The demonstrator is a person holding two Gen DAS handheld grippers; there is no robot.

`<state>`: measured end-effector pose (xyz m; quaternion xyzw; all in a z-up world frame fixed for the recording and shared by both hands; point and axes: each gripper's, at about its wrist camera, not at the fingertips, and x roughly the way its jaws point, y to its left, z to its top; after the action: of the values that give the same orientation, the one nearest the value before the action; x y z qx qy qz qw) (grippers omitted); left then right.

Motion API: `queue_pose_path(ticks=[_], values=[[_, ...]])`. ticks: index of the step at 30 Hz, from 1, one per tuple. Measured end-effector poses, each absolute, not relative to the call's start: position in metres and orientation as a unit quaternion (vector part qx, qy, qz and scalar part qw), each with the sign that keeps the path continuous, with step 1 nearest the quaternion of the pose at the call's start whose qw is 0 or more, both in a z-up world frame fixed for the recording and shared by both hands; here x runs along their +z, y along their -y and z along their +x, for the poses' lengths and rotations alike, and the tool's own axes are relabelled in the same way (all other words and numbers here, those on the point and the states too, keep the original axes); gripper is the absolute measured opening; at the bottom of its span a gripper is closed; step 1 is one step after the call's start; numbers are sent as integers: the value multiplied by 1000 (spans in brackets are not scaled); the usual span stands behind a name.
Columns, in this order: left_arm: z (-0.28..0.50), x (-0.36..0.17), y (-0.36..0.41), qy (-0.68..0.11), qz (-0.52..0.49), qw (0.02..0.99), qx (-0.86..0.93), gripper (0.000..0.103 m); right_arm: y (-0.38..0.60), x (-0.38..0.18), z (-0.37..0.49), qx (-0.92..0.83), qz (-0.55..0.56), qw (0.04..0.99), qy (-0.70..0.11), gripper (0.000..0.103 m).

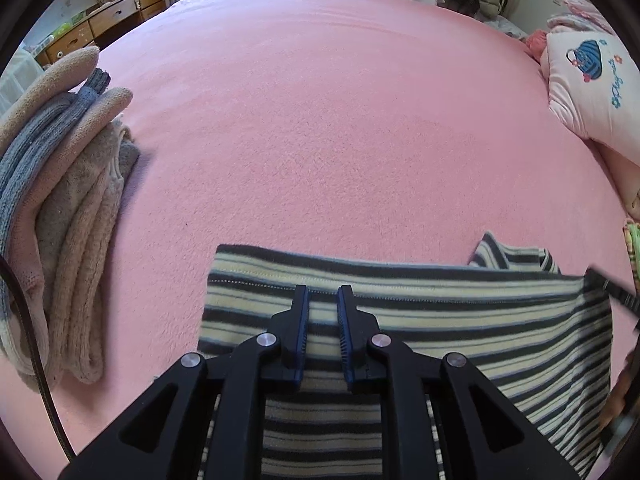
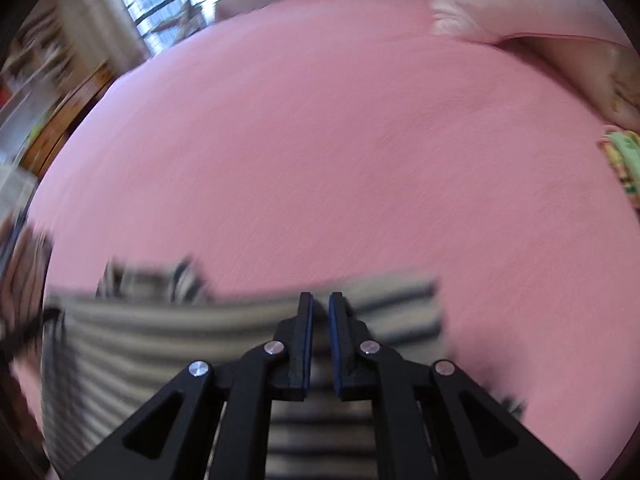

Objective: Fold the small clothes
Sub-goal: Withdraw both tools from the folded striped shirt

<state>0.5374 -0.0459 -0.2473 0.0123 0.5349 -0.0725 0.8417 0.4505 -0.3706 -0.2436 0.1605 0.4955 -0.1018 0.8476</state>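
A cream and dark striped garment (image 1: pixel 440 312) lies flat and folded on the pink bed (image 1: pixel 320 120), with a collar or cuff (image 1: pixel 512 256) poking out at its far right. My left gripper (image 1: pixel 323 292) points down over the garment's far edge. Its blue pads stand a narrow gap apart, and the flat cloth shows through the gap. My right gripper (image 2: pixel 320 300) hovers over the same garment (image 2: pixel 160 328) near its right end, pads almost together and nothing clearly pinched. That view is smeared by motion. A dark blur at the garment's right end in the left wrist view is the right gripper (image 1: pixel 616 296).
A stack of folded beige and grey knits (image 1: pixel 60 200) sits at the bed's left edge. A pink pillow (image 1: pixel 592 88) and a green patterned cloth (image 2: pixel 624 160) lie along the right side. A wooden dresser (image 1: pixel 100 20) stands beyond the bed.
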Motion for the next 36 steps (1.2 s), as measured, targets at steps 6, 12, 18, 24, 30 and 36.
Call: queue_pose_path(ticks=[6, 12, 18, 24, 30, 36], values=[[519, -247, 43, -527, 29, 846, -78, 13, 401, -221, 427, -106, 187, 858, -467, 7], [462, -227, 19, -515, 45, 850, -105, 18, 419, -204, 364, -74, 205, 860, -461, 8], [372, -201, -9, -508, 67, 849, -128, 26, 395, -197, 288, -51, 206, 859, -467, 8], [291, -184, -54, -489, 65, 864, -102, 35, 364, -204, 217, -43, 185, 851, -489, 9], [228, -207, -112, -510, 24, 857, -62, 36, 332, -211, 164, -41, 149, 852, -500, 20], [201, -241, -143, -539, -86, 836, -59, 36, 321, -211, 145, -47, 138, 855, -498, 28]])
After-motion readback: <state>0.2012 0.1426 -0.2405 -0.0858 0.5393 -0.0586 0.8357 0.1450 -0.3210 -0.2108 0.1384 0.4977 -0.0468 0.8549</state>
